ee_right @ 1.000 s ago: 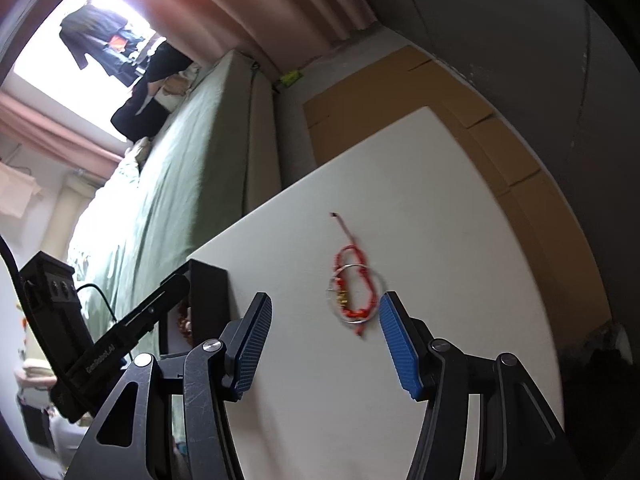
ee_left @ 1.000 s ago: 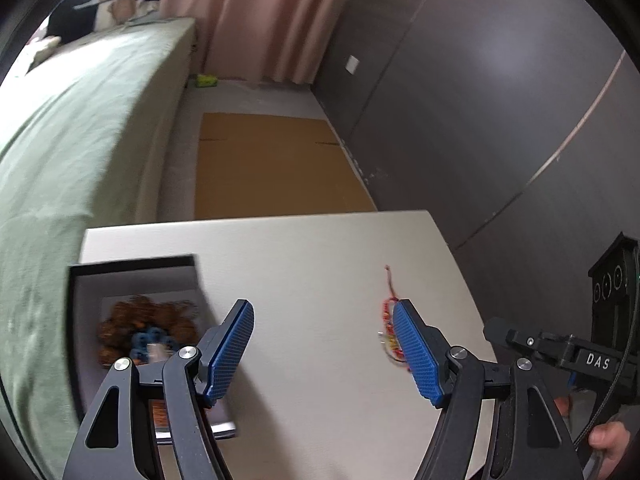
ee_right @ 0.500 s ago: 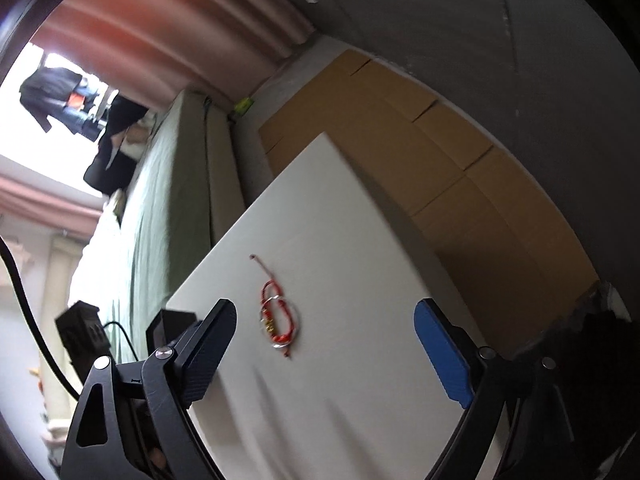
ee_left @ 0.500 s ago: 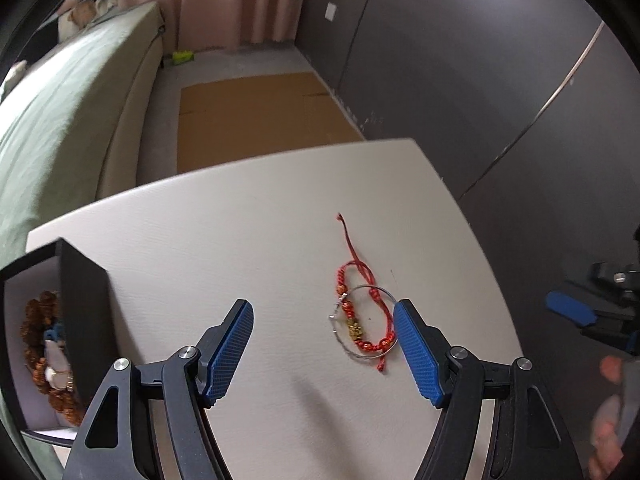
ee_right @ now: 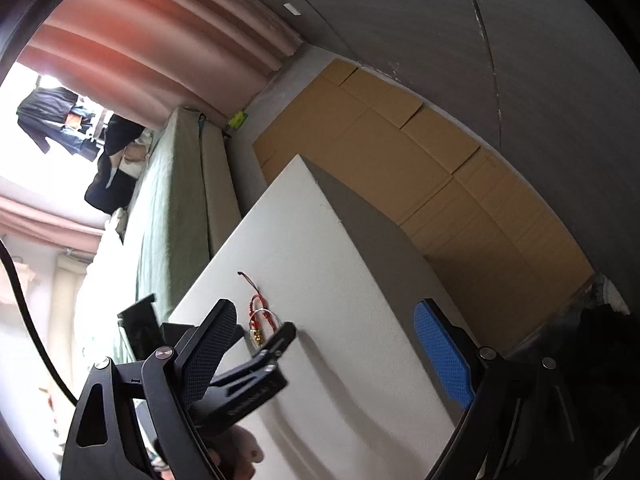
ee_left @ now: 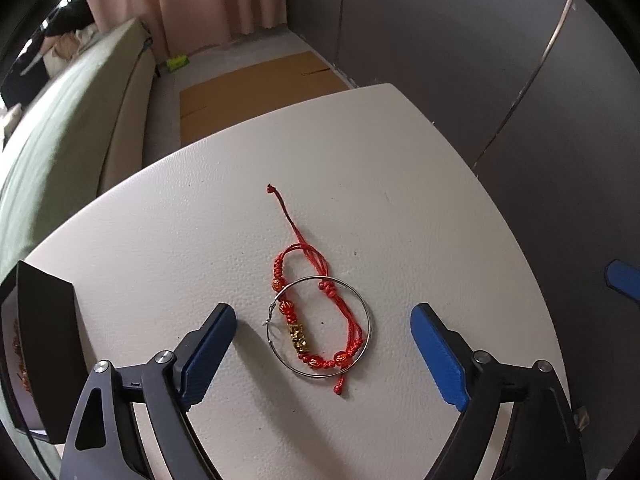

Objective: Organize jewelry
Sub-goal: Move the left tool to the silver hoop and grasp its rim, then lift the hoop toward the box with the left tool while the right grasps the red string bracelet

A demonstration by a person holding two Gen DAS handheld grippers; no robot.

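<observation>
A red cord bracelet [ee_left: 316, 312] with gold and red beads lies on the white table [ee_left: 400, 208], with a thin silver bangle [ee_left: 366, 308] on top of it. My left gripper [ee_left: 322, 342] is open and empty, its blue fingers on either side of the two, just above the table. My right gripper [ee_right: 324, 354] is open and empty, off to the right and further back. In the right wrist view the bracelet [ee_right: 260, 312] is small and partly hidden behind the left gripper's finger [ee_right: 276, 344].
A black jewelry box [ee_left: 44, 344] stands at the table's left edge, beads just visible inside. A green bed [ee_left: 60, 120], flat cardboard on the floor [ee_left: 248, 84] and a dark wall [ee_left: 480, 40] surround the table. The right gripper's blue finger [ee_left: 624, 278] shows at the right.
My left gripper has swung right from the box and closed in on the bracelet and bangle, which now lie between its fingers. My right gripper has pulled back to the right and opened wider.
</observation>
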